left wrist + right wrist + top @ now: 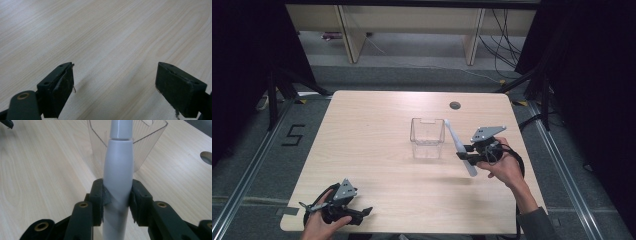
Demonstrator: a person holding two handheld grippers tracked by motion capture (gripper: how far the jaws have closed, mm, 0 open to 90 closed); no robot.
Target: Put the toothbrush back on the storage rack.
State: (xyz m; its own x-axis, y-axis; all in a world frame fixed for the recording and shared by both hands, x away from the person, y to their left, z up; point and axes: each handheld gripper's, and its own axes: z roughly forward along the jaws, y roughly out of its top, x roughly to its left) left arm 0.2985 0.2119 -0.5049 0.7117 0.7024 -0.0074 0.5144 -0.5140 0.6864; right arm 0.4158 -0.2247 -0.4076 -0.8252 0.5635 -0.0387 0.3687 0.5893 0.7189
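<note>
A long white plastic handle, like a toothbrush body (459, 146) (118, 167), is clamped between the pads of my right gripper (468, 152) (116, 199), which is shut on it. The handle tilts, its upper end leaning toward the right rim of a clear plastic cup (427, 138) (147, 142) standing mid-table. In the right gripper view the cup stands just behind the handle. My left gripper (362, 212) (115, 85) rests at the table's front left corner, its jaws wide apart with bare wood between them.
The light wooden table (372, 130) has a round cable hole (455, 105) (207, 157) at the back right. Black curtains and stands flank the table. Shelving stands beyond the far edge.
</note>
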